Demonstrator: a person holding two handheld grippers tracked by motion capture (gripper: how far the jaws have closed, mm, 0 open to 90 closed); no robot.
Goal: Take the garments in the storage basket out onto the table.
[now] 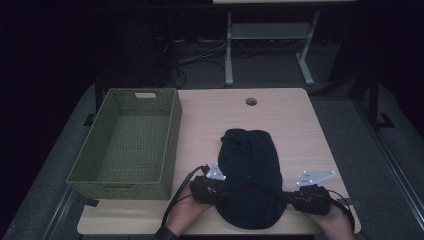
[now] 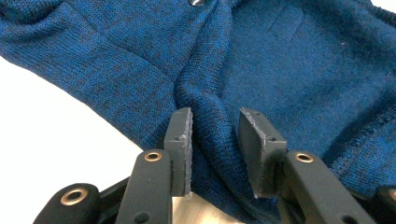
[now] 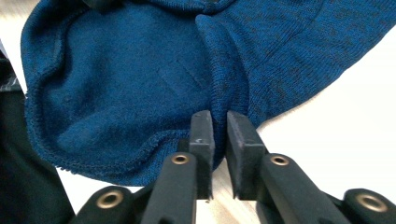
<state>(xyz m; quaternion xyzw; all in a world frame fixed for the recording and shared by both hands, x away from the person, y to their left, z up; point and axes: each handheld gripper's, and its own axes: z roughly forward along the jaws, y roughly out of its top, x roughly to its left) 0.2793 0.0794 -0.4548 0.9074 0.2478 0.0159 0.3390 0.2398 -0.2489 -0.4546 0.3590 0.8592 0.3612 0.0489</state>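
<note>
Counting first: one blue knitted garment (image 1: pixel 250 175), one green woven basket (image 1: pixel 128 145), one wooden table (image 1: pixel 295 120), two grippers and two hands. The garment lies flat on the near middle of the table, to the right of the basket and clear of it. Its long axis runs from the person's edge away toward the far edge, the wider rounded end nearest the person and the narrower, bunched end pointing away.

At the garment's near left edge sits the left gripper (image 1: pixel 220 189); in the left gripper view its jaws (image 2: pixel 212 140) stand apart with a raised fold of the knit running between them, and the pads do not visibly press on it. At the near right edge sits the right gripper (image 1: pixel 289 197); in the right gripper view its jaws (image 3: pixel 219 135) are nearly together around a thin ridge of fabric, pinching it. The basket stands on the table's left side.
</note>
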